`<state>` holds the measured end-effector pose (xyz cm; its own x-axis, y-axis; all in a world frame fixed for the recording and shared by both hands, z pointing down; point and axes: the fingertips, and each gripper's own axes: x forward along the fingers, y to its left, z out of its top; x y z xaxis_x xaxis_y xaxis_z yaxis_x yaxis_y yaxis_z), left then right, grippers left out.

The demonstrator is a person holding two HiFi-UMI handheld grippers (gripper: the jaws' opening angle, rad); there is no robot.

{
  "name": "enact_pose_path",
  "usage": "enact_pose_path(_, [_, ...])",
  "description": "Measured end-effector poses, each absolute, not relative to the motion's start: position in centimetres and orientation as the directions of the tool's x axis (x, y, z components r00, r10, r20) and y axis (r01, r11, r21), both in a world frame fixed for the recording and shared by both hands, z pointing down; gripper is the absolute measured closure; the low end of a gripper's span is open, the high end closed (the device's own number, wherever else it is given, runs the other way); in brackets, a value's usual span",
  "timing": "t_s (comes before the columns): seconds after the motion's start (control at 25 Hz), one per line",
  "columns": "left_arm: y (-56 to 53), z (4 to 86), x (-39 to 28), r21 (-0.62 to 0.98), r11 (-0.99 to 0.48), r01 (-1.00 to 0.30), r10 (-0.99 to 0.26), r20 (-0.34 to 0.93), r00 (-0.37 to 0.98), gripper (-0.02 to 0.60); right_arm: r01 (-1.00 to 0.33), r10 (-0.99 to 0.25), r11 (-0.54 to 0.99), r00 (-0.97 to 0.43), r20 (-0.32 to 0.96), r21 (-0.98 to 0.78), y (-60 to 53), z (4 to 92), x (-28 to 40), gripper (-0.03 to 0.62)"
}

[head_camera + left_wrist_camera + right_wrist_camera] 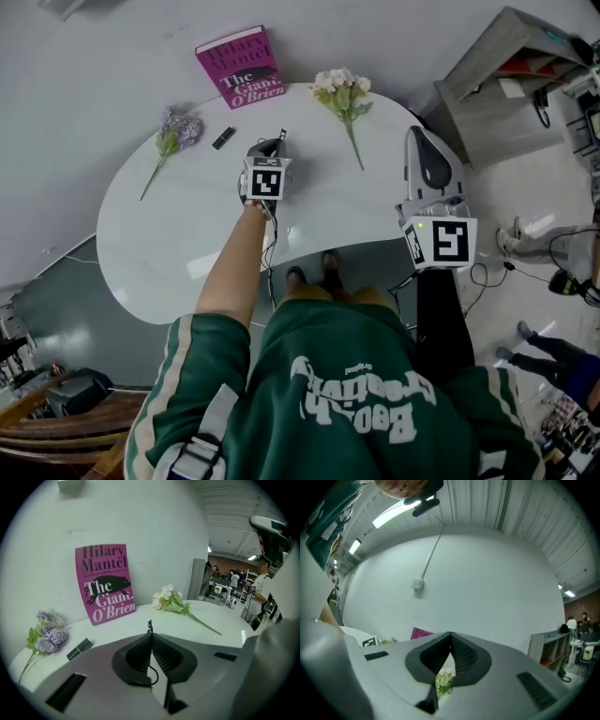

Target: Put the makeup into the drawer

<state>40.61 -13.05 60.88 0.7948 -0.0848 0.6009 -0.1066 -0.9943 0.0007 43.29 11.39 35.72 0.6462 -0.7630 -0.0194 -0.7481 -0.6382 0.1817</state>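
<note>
Where it meets the white wall, a rounded white worktop carries a pink book leaning upright, a white flower sprig and a purple flower sprig. The left hand-held gripper and right hand-held gripper are both clenched; a dark sliver at the left tips is too small to name. The makeup, a small dark tube with a pale band, lies flat between the purple flower sprig and the left hand-held gripper
</note>
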Motion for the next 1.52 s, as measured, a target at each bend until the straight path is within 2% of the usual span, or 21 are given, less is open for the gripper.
enact_pose_path(0.4, [-9.3,44.9,37.4,-0.113,-0.99,-0.085,-0.116,0.3,0.947,0.561,-0.793,-0.814,-0.581,0.57,-0.11,0.185,10.0,32.8,41.0,0.586])
enact_pose_path(0.72, [-6.0,34.3,32.8,-0.161,-0.978,-0.135,-0.144,0.051,0.988,0.561,-0.817,-0.84,-0.542,0.514,-0.175,0.198,9.2,30.3,39.2,0.585])
enact_pose_path(1.12, [-6.2,31.6,27.6,-0.171,-0.96,-0.222,-0.219,-0.038,0.975,0.561,-0.866,-0.889,-0.451,0.416,-0.189,0.216,6.5,29.5,35.5,0.585])
enact_pose_path(1.52, [-12.1,29.5,15.5,-0.203,-0.885,-0.419,-0.413,-0.074,0.908,0.561,-0.947,-0.959,-0.244,0.204,-0.195,0.209,-2.9,28.9,26.5,0.585])
